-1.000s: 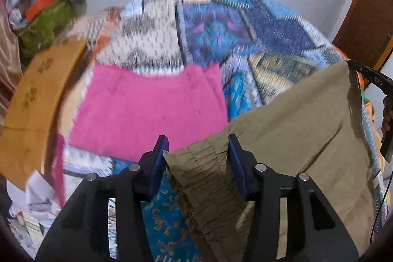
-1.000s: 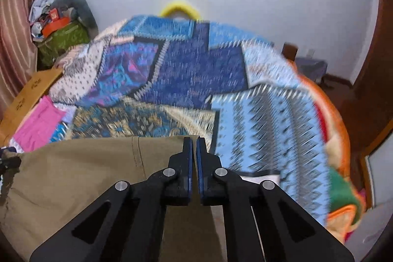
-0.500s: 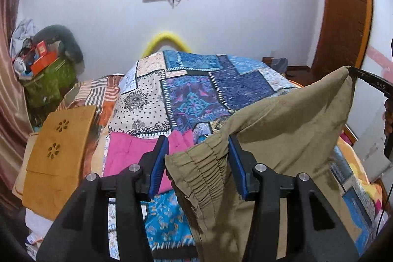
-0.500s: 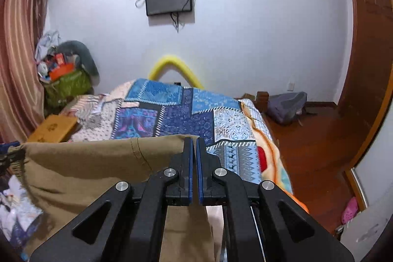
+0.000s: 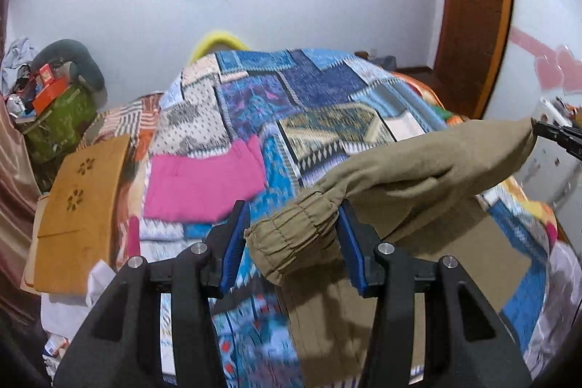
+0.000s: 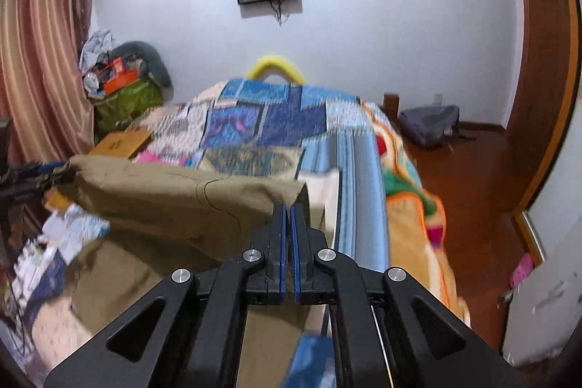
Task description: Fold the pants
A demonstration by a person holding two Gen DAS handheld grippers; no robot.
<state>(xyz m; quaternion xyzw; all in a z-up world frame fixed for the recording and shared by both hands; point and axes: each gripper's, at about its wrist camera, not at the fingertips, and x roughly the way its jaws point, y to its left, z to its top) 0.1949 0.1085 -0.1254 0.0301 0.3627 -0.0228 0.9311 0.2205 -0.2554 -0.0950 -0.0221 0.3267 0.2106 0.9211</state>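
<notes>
- Olive-khaki cotton pants (image 5: 418, 177) held in the air over patchwork-quilt bed (image 5: 291, 104), stretched btwn both claws.
- L claw (image 5: 291, 242): jaws apart w/ gathered waistband bunched btwn them; real clamp? cannot tell.
- R claw (image 6: 288, 224): pinched shut on other corner.
- Judgement: keep top edge taut, lower evenly.
- Folded pink cloth (image 5: 203, 184) lies near landing spot; lay pants beside it.

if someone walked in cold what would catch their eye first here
Most likely the khaki pants, lifted above the patchwork bedspread and stretched between the left gripper, at the gathered waistband, and the right gripper, clamped on the far corner. Next, the bright pink garment lying flat on the bed's left side.
</notes>
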